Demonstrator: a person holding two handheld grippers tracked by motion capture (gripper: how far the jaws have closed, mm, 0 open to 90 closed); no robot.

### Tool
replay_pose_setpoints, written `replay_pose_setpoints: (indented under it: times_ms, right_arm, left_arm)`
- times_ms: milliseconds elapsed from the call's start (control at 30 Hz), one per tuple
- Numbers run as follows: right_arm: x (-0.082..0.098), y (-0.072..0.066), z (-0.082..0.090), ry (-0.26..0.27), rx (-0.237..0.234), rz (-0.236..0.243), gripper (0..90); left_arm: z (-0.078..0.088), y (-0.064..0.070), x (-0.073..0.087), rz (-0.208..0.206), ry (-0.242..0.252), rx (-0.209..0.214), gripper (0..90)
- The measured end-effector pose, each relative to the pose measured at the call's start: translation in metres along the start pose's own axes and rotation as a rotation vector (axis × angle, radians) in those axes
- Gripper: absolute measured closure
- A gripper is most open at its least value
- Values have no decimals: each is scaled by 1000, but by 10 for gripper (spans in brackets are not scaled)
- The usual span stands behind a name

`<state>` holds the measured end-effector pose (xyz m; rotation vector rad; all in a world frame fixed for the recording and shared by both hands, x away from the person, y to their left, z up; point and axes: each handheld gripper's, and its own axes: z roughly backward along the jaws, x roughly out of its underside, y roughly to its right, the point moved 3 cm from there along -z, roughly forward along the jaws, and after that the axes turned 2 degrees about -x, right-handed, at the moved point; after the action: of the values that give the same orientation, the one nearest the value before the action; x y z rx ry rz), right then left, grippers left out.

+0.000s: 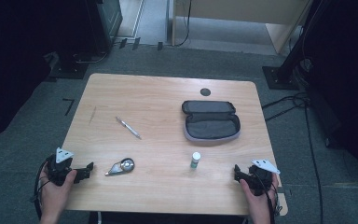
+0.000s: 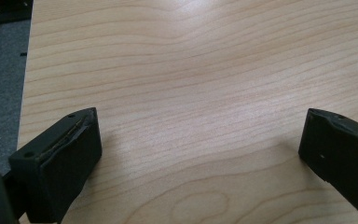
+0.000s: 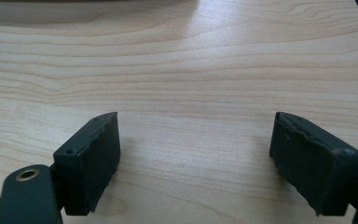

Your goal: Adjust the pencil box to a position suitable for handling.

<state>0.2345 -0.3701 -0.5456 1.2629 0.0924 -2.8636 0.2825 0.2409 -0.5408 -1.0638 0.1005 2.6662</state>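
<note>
Fingers of both the left gripper (image 1: pixel 89 166) and right gripper (image 1: pixel 237 171) stand apart over bare surface (image 1: pixel 168 100) near its front edge; tape dispenser (image 1: pixel 121 166) lies beside the left, bottle (image 1: pixel 195 160) near the right.

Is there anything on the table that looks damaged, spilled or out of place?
Nothing stands out. The pencil case lies open and looks empty, with the pen, the small bottle standing upright and the tape dispenser spread on the table. Nothing looks spilled or broken.

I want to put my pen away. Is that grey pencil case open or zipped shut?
Open. The grey fabric pencil case lies unzipped on the wooden table, its lid folded back, showing its dark inside.
</note>
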Motion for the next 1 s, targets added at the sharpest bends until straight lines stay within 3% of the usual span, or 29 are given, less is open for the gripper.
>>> replay_pose_setpoints:
  times_ms: [167, 533, 667, 800, 1000]
  right_arm:
    - [1, 1, 1, -2, 7, -7, 155]
    - [-5, 3, 19, 117, -26, -20, 368]
    - [-11, 3, 30, 161, -46, -25, 397]
    - [-20, 3, 34, 144, -56, -41, 400]
    - [-35, -1, 30, 138, -53, -24, 400]
  left_arm:
    - [0, 0, 0, 0, 0, 0, 0]
    - [0, 0, 0, 0, 0, 1, 0]
    - [0, 0, 0, 0, 1, 0, 0]
    - [0, 0, 0, 0, 2, 0, 0]
    - [0, 0, 0, 0, 1, 0, 0]
